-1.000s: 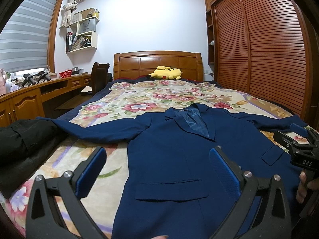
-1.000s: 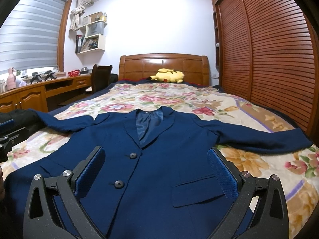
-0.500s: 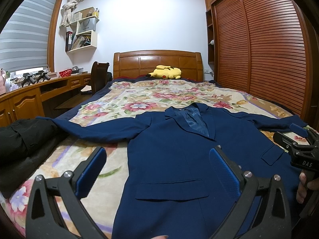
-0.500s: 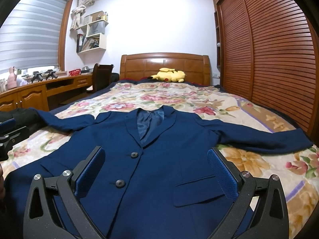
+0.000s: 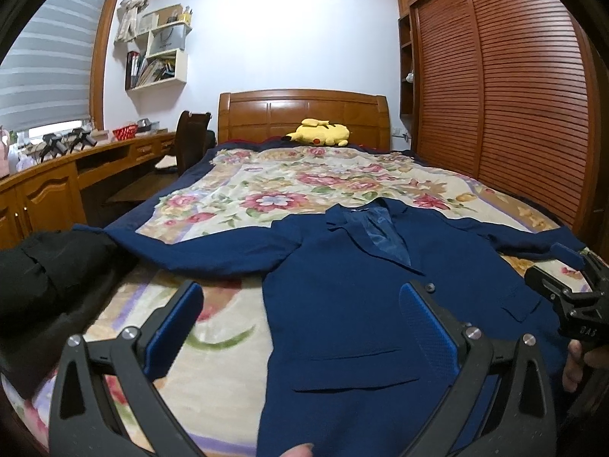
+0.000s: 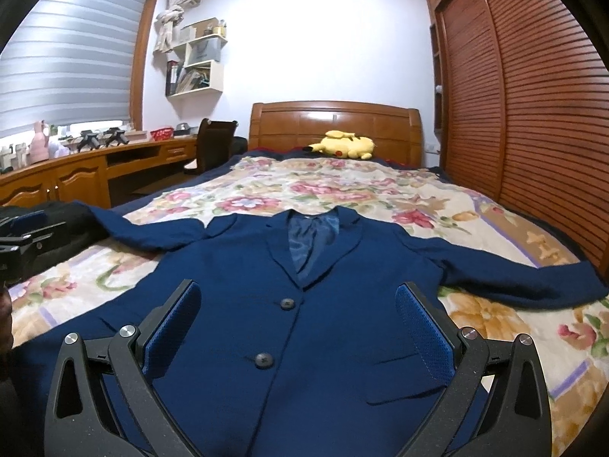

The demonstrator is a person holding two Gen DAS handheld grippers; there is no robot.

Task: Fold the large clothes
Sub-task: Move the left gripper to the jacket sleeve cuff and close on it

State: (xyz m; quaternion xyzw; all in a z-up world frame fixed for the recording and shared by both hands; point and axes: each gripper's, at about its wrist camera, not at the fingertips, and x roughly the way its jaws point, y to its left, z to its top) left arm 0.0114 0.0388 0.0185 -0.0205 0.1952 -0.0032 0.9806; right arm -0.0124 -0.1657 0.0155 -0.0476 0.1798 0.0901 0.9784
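So the navy blazer [image 6: 304, 323] is laid out flat, front up, on the floral bedspread [image 6: 342, 190] with both sleeves spread out to the sides. Left gripper [image 5: 300, 316] and right gripper [image 6: 297, 316] are both hovering over its lower half, jaws spread wide, holding nothing.

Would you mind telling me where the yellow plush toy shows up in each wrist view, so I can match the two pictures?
Left wrist view: the yellow plush toy lies upper centre, against the headboard.
Right wrist view: the toy lies slightly right of centre, same spot on the bed.
Shared landmark: the wooden headboard behind it.
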